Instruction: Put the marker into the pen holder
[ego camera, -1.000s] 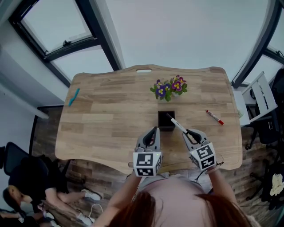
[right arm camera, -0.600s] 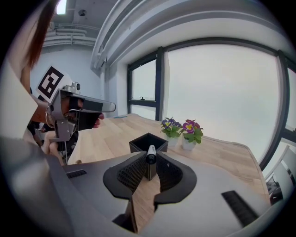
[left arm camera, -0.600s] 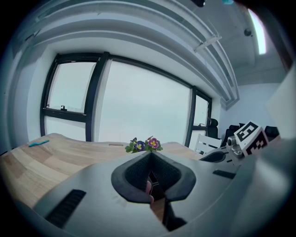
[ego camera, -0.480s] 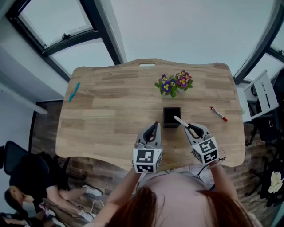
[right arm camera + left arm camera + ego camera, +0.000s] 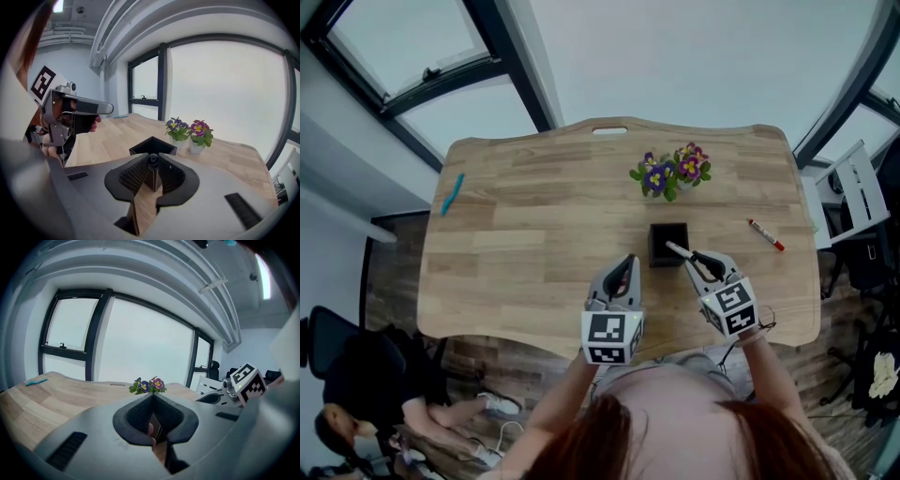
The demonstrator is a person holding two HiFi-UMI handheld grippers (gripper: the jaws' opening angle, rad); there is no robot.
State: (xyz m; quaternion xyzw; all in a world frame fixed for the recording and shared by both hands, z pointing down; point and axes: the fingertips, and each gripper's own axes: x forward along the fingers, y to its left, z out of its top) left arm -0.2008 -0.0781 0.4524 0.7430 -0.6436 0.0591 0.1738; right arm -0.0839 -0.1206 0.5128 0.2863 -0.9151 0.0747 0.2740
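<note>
The marker (image 5: pixel 677 250) is pinched in my right gripper (image 5: pixel 697 264), jaws closed tight on its barrel. It slants far-left with its tip over the near right rim of the black pen holder (image 5: pixel 654 246). I judge the tip is too close to the edge. I should tilt the marker steeper, bring the tip over the middle of the opening, lower it inside, and only then let go. My left gripper (image 5: pixel 623 272), jaws together on nothing, hovers near-left of the holder. The flowers (image 5: pixel 670 173) stand beyond it, so I shouldn't overshoot.
</note>
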